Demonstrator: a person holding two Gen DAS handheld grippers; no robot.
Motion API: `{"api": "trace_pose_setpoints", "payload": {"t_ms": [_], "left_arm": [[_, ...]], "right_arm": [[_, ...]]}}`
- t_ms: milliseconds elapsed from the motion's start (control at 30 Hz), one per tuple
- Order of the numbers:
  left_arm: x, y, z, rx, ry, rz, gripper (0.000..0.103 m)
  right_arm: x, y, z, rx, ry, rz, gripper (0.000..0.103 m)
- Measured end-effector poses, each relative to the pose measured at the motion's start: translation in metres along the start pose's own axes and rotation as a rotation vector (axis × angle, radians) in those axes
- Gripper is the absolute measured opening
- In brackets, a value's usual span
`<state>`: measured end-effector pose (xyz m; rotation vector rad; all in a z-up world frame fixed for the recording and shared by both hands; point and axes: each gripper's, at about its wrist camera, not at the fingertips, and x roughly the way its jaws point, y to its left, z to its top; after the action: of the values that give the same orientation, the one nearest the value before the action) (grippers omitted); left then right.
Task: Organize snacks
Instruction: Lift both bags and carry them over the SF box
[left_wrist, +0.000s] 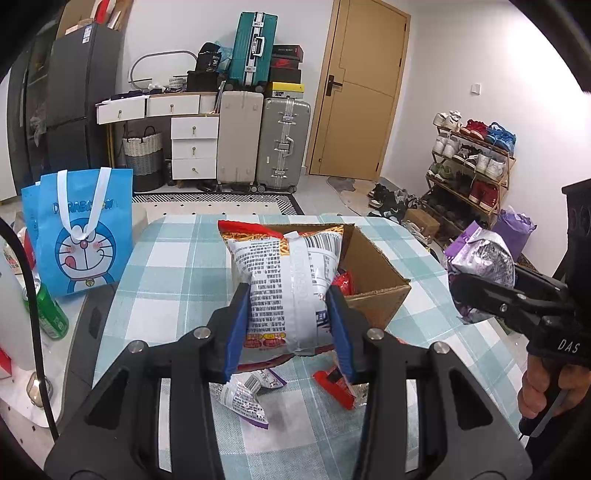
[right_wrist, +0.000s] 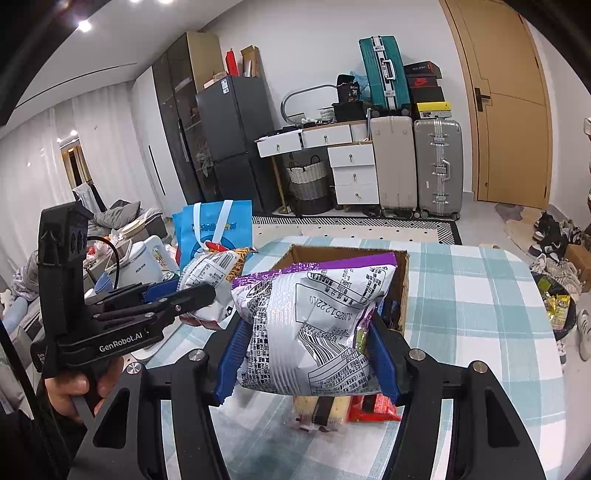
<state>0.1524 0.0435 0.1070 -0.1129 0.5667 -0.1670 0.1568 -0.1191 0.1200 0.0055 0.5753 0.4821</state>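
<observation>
- your left gripper (left_wrist: 288, 317) has its jaws clamped on the red-edged snack bag (left_wrist: 284, 280), blue pads pressing both of its sides.
- that bag hangs clear of the tabletop (left_wrist: 173, 266), its printed back toward the camera, in front of the open cardboard box (left_wrist: 373, 273).
- your right gripper (right_wrist: 306, 354) has its jaws clamped on the purple-edged snack bag (right_wrist: 314, 325), which bulges between the pads and is lifted off the cloth.
- in the right wrist view the purple-edged bag hides much of the box (right_wrist: 402, 280); the box sits just behind it on the checked cloth.
- inside the box a red packet (left_wrist: 345, 282) shows against the near wall.
- under the left gripper, a small purple-trimmed packet (left_wrist: 243, 402) and a red packet (left_wrist: 332, 384) lie loose on the tabletop.
- under the right gripper, a pale packet (right_wrist: 340, 410) and a red one (right_wrist: 380, 410) lie side by side on the cloth.
- a blue cartoon tote bag (left_wrist: 85, 236) stands at the left edge of the tabletop, with a green can (left_wrist: 50, 314) lying near it.
- your hand (right_wrist: 74, 391) wraps the left gripper's handle in the right wrist view.
</observation>
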Motion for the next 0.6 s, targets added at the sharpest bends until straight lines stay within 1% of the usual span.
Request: {"api": "trace_pose_setpoints", "payload": {"t_ms": [133,267,433,600], "left_arm": [[-0.004,-0.001,0.015,0.005,-0.012,0.009,0.038],[-0.009,-0.001,0.027,0.009,-0.017,0.016,0.038],[-0.011,-0.004,0.043,0.035,-0.025,0.032,0.038],[-0.002,-0.003,0.053,0.037,-0.022,0.033,0.038]], "right_arm": [[-0.001,0.004,0.017,-0.013,-0.002,-0.008,0.061],[-0.002,0.000,0.033,0.016,-0.002,-0.007,0.061],[-0.008,-0.001,0.055,0.019,-0.019,-0.015,0.061],[-0.003,-0.007,0.062,0.043,-0.018,-0.016,0.061]]}}
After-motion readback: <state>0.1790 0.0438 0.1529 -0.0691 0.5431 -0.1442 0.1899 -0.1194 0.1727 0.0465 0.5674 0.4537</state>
